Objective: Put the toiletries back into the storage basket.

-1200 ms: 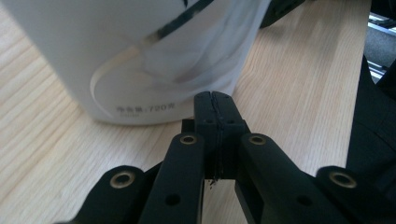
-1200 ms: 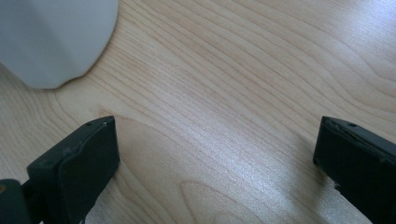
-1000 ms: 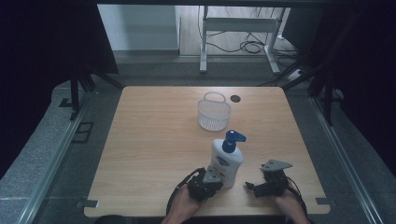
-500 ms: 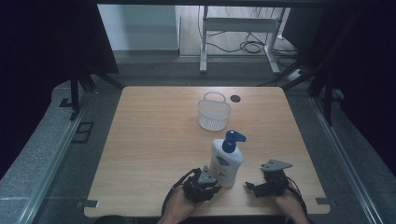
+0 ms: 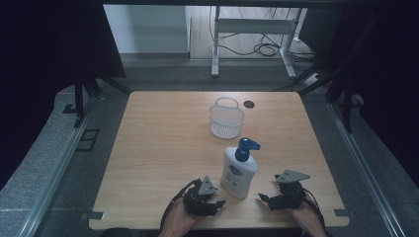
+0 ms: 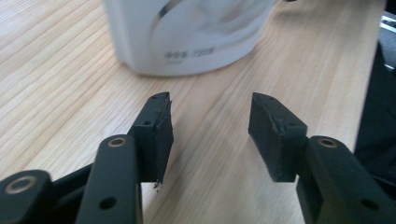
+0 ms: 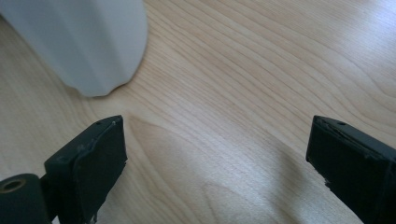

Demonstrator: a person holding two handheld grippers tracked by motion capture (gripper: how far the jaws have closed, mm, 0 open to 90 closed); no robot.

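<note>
A white lotion bottle (image 5: 239, 170) with a blue pump top stands upright near the table's front edge. My left gripper (image 5: 217, 202) sits just to its left, a little apart from it. In the left gripper view the bottle's base (image 6: 187, 32) lies ahead of the left gripper (image 6: 210, 126), whose jaws have just been opening and have nothing between them. My right gripper (image 5: 262, 198) rests to the right of the bottle. In the right gripper view the right gripper (image 7: 217, 154) stands wide over bare wood, having just closed slightly, with the bottle (image 7: 79, 42) off to the upper left.
A white mesh basket (image 5: 226, 118) with a handle stands behind the bottle, toward the table's far side. A small dark round cable hole (image 5: 248, 104) lies beside it. The wooden table (image 5: 158, 148) is bordered by grey floor and dark stands.
My left gripper has let go of the bottle's base, opened its jaws and drawn back to the left, toward the person. The bottle stays upright. The right hand has kept still.
</note>
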